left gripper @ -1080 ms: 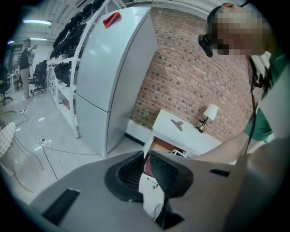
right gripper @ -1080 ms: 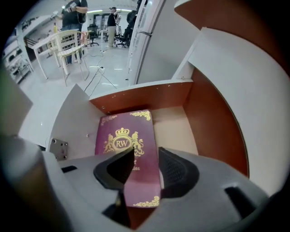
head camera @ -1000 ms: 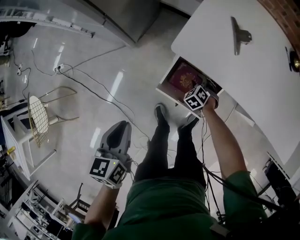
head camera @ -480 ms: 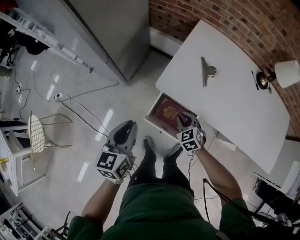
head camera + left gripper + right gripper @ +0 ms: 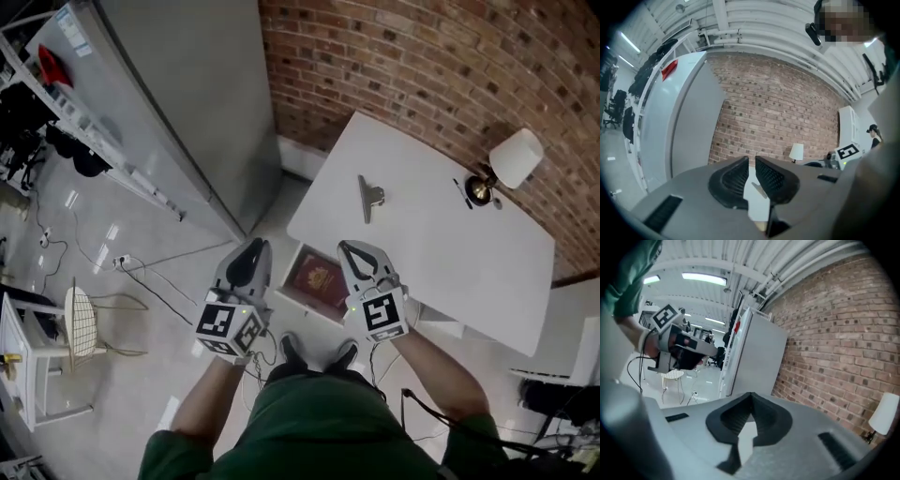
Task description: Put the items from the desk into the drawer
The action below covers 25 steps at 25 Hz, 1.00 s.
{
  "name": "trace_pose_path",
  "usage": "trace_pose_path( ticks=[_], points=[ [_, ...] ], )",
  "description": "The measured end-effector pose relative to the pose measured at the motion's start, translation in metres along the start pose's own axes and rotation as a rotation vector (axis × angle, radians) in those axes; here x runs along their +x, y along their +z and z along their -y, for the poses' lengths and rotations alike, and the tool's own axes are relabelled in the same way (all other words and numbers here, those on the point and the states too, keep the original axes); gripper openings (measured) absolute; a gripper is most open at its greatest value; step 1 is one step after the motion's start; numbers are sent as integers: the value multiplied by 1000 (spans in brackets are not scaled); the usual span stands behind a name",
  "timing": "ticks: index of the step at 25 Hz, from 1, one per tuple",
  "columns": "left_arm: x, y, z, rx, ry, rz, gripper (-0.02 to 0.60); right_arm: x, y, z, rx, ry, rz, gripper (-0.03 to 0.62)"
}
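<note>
A white desk (image 5: 441,253) stands against the brick wall. A metal bulldog clip (image 5: 368,199) lies on it near its far left, and a thin dark item (image 5: 464,193) lies by the lamp base. Under the desk's front edge a drawer (image 5: 305,300) stands open with a dark red booklet (image 5: 317,278) inside. My left gripper (image 5: 254,246) is shut and empty, left of the drawer. My right gripper (image 5: 351,247) is shut and empty, just right of the booklet. Between the left gripper's (image 5: 752,159) jaws the clip (image 5: 758,189) shows. The right gripper (image 5: 751,394) has its tips touching.
A table lamp (image 5: 511,161) with a white shade stands at the desk's far right. A tall grey cabinet (image 5: 187,103) flanks the desk on the left. Cables and a wire chair (image 5: 80,314) are on the floor at left. The person's feet (image 5: 314,354) are below the drawer.
The right gripper has drawn back from the drawer and come up beside the left one. The head view has swung up, bringing the brick wall and lamp into sight.
</note>
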<state>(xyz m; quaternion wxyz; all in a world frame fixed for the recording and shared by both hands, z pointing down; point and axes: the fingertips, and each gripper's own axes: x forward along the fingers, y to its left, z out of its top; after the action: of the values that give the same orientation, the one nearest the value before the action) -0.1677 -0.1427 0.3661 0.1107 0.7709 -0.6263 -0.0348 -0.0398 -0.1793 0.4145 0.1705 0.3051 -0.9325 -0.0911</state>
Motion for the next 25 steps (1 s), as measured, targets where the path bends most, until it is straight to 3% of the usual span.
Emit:
trace_pose_path(
  ticks=[3, 6, 8, 11, 19, 25],
  points=[
    [6, 30, 30, 33, -33, 57, 41, -31, 43, 24, -26, -51, 87, 5],
    [14, 59, 60, 75, -80, 118, 41, -59, 76, 52, 46, -119, 179, 5],
    [16, 79, 77, 94, -92, 150, 41, -77, 91, 66, 88, -147, 226, 5],
    [14, 104, 98, 131, -90, 177, 41, -100, 105, 80, 69, -181, 283, 5],
    [16, 108, 137, 194, -88, 191, 41, -144, 118, 103, 102, -211, 375, 5],
    [19, 104, 165, 229, -112, 175, 41, -161, 112, 115, 127, -200, 387, 5]
  ],
)
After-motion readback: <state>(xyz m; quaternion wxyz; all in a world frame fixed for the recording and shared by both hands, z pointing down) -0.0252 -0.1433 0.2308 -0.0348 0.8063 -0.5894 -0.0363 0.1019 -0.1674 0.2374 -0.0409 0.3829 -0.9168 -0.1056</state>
